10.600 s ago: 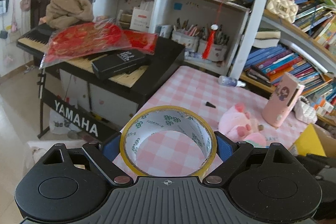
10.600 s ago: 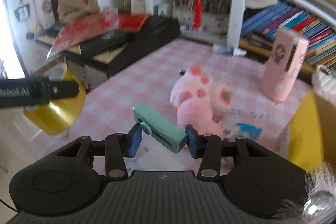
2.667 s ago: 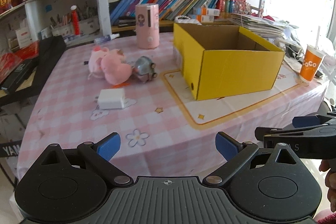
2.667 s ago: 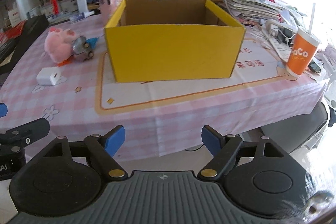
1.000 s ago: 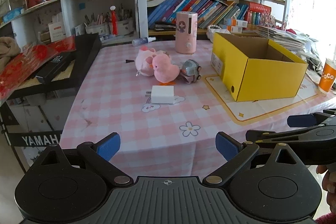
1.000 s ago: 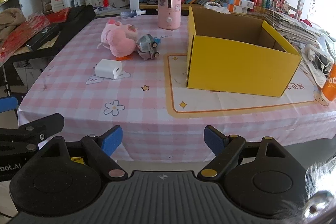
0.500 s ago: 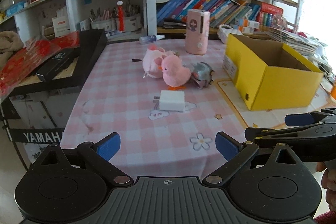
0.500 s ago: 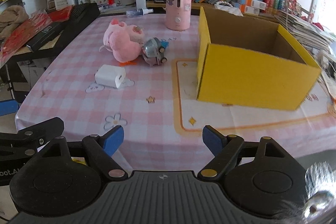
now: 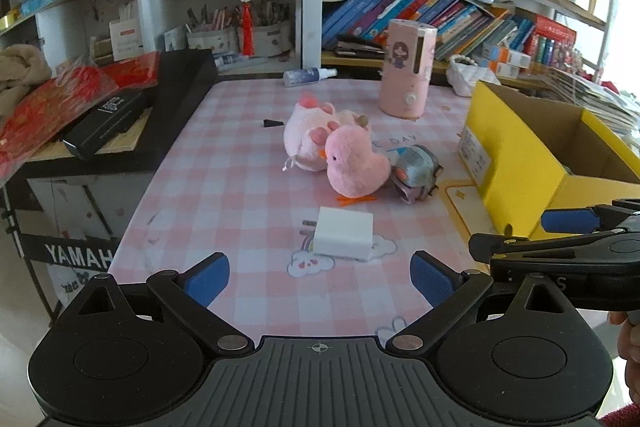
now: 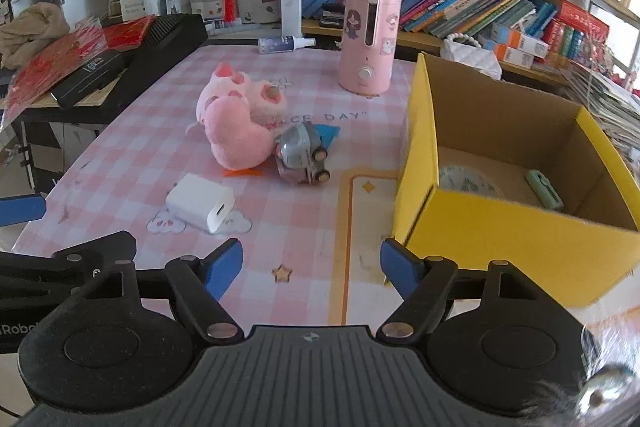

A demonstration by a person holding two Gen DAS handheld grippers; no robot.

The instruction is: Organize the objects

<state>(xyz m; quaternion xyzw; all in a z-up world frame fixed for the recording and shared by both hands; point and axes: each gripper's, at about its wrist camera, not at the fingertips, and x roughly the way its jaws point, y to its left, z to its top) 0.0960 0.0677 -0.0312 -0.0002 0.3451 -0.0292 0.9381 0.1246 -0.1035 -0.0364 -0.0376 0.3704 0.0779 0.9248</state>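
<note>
Left claw (image 9: 320, 277) gapes wide, empty, over the near tabletop (image 9: 224, 187) edge. White charger (image 9: 343, 238) just ahead; behind it pink chick plush (image 9: 354, 167), grey toy car (image 9: 414, 173). Right claw (image 10: 311, 269) empty, jaws just been narrowing. Yellow box (image 10: 500, 239) at right holds tape roll (image 10: 466, 181) and green clip (image 10: 544, 189).

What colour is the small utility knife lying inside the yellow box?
Mint green. The utility knife shows best in the right wrist view, on the box floor beside the tape roll.
</note>
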